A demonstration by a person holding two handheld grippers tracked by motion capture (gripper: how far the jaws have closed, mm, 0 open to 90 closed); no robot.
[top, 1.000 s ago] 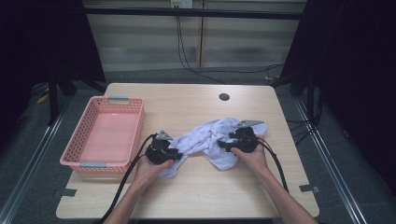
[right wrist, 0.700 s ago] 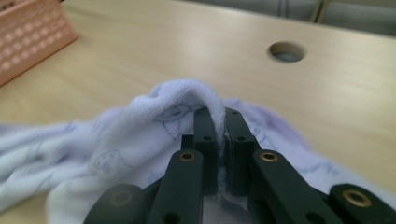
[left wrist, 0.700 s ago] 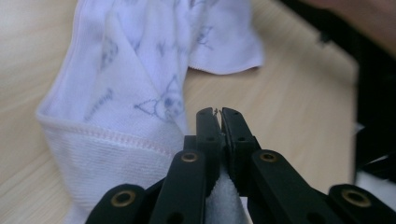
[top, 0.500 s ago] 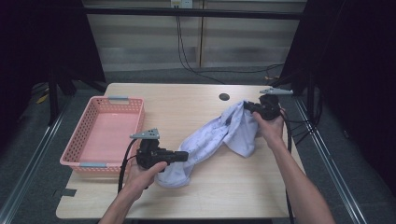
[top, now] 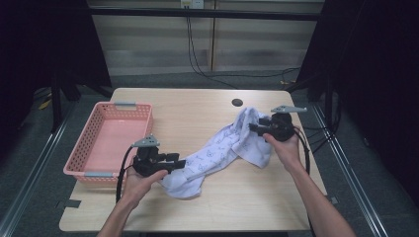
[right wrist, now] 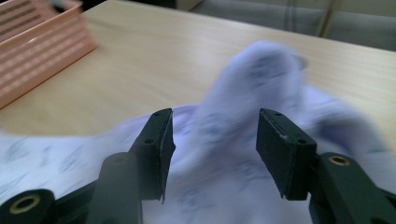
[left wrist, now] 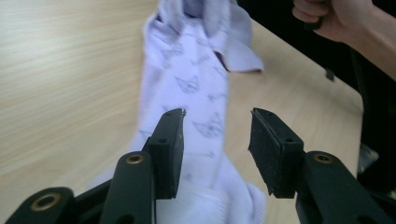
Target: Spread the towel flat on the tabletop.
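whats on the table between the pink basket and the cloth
Nothing but bare wood between the pink basket and the cloth, seen in the high view.

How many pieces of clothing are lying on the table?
1: a pale lilac printed garment stretched across the table, right of the pink basket. Its folds may hide something smaller.
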